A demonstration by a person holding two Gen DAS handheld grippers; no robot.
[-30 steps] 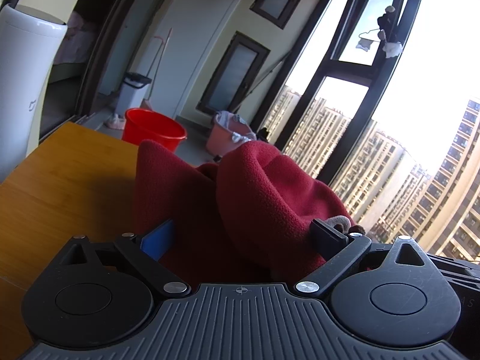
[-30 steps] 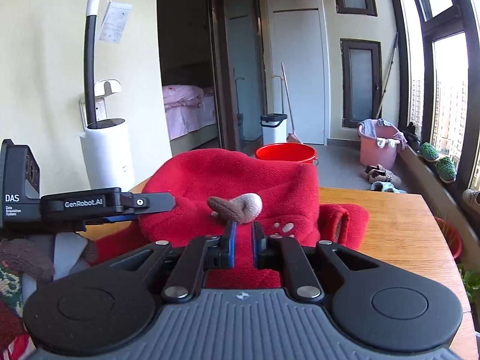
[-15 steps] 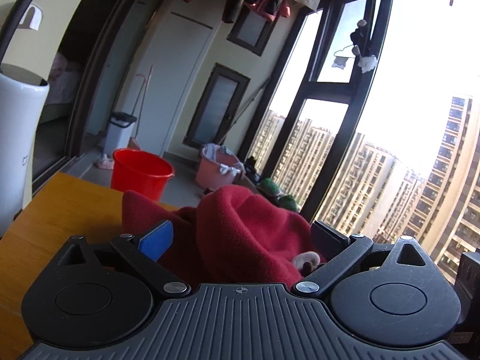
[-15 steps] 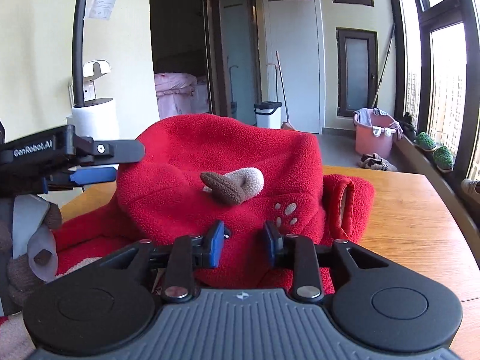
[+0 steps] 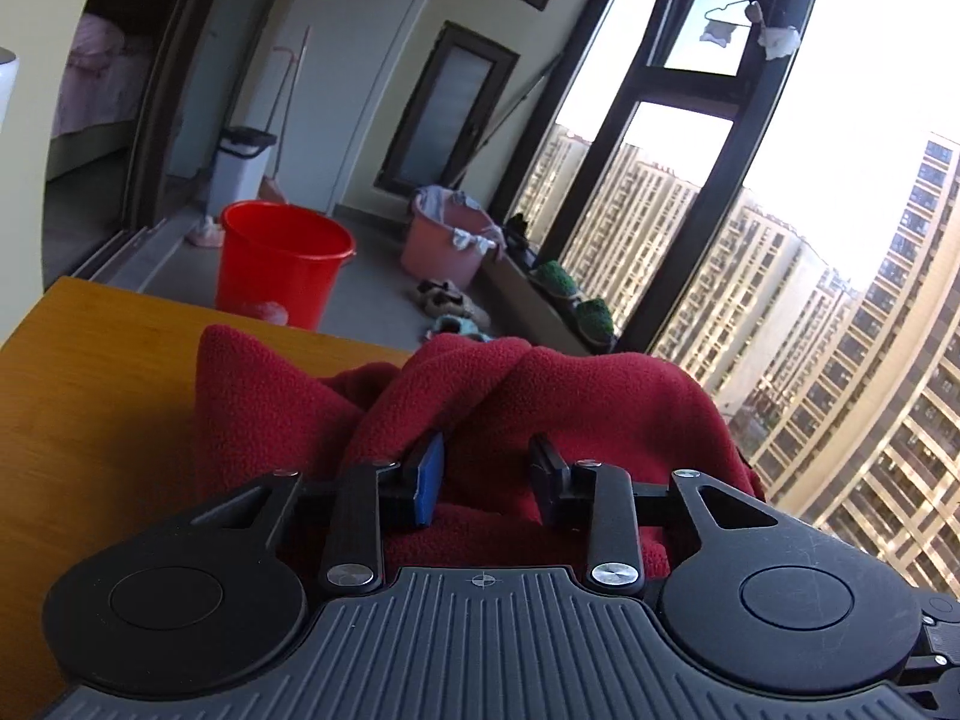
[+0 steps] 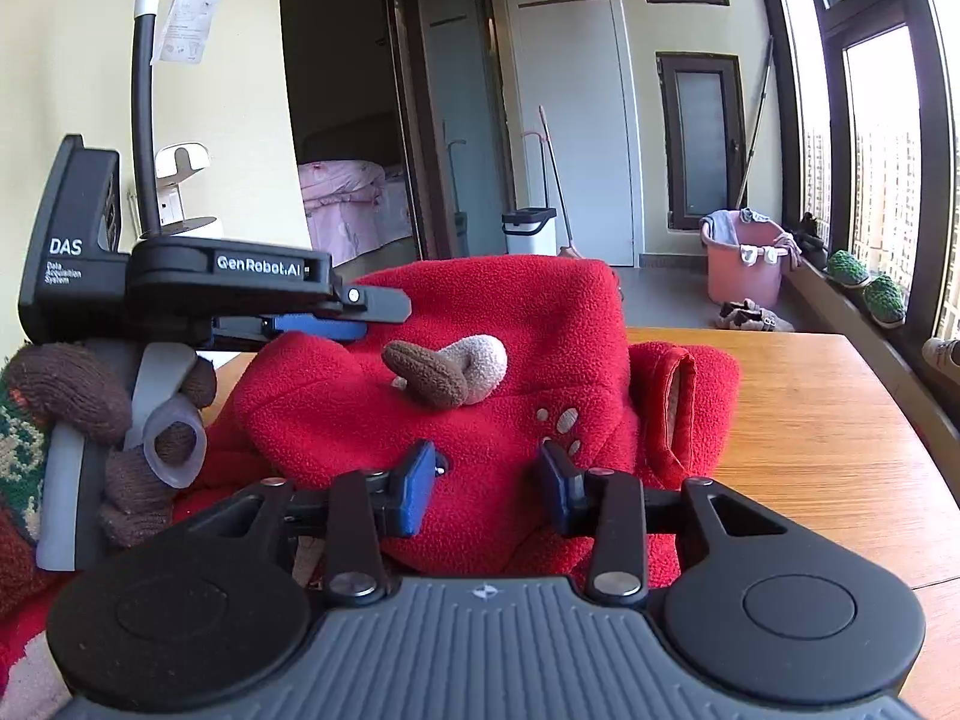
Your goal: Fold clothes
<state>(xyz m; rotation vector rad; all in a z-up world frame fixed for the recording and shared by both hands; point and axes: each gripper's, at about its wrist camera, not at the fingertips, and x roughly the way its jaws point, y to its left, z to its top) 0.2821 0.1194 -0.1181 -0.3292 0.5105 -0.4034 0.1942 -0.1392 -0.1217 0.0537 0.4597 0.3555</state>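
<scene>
Left tool (image 5: 487,468) parted, perhaps pinching red fleece (image 6: 480,360); right tool (image 6: 489,480) parted over fleece.

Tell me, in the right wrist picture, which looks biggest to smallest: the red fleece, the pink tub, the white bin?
1. The red fleece looks biggest by far, but it lies right by the camera.
2. The pink tub.
3. The white bin looks a bit smaller than the tub. It stands farther back, so their real sizes are unsure.

Left of your right gripper (image 6: 489,480), the black body of your left gripper (image 6: 240,288) reads "GenRobot.AI" on its side bar, with "DAS Data Acquisition System" on its rear block. The hanging white paper tag (image 6: 186,24) above carries print too small to read.
</scene>
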